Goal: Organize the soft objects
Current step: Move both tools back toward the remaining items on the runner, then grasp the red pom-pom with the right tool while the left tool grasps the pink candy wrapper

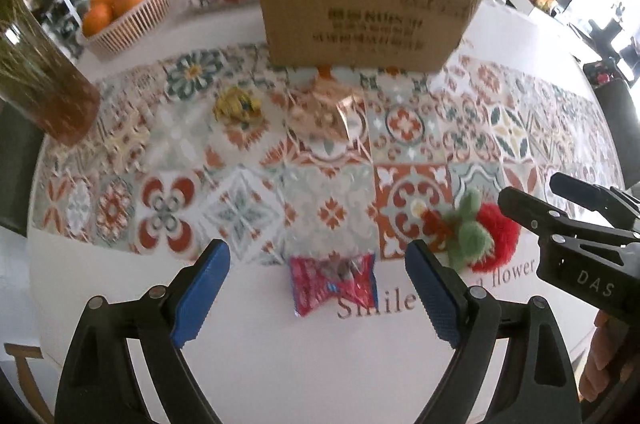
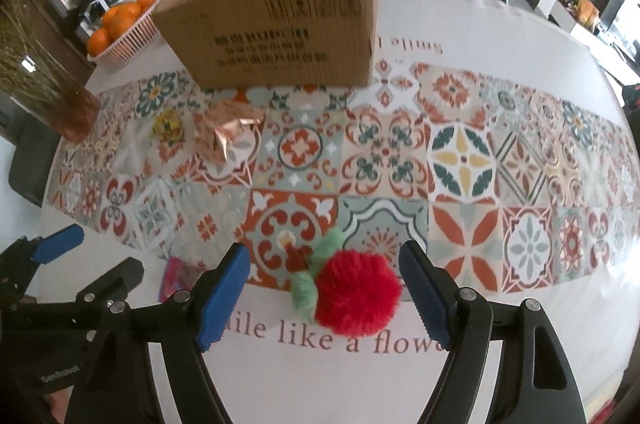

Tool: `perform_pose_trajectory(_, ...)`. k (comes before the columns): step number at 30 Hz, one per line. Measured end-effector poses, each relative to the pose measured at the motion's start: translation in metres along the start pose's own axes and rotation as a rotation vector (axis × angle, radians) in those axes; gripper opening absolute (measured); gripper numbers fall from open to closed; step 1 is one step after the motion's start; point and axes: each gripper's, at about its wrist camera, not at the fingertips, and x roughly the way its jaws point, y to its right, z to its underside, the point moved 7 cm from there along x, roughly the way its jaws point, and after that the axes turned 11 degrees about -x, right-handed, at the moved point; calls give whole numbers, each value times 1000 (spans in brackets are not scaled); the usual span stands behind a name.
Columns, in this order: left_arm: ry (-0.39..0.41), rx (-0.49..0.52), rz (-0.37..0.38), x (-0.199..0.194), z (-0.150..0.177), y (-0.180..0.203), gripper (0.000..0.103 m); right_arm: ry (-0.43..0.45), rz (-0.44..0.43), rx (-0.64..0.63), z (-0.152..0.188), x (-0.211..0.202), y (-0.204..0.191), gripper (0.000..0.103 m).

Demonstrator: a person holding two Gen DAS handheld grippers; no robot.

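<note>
Here, on a patterned desk [image 2: 520, 24], a cardboard box [image 2: 280, 36] waits behind two open tools — the right tool [image 2: 325, 294] straddling a red pompom [image 2: 358, 298], the left tool [image 1: 318, 290] a red snack packet [image 1: 334, 284]. Fluffy fibres could slip free if pinched off-centre.

red pompom [image 2: 357, 294] with green leaves, red-pink wrapper [image 1: 333, 282] at 6 o'clock, brown cardboard box [image 1: 360, 4] at 12, orange-teal tiled tablecloth [image 1: 408, 128], blue gripper pads [image 1: 204, 290]
</note>
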Motion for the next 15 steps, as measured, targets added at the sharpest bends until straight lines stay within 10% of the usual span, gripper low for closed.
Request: perform_pose_trajectory(15,-192,-31,2,61,39,1,90,-134,-14,23,32,50,4,78)
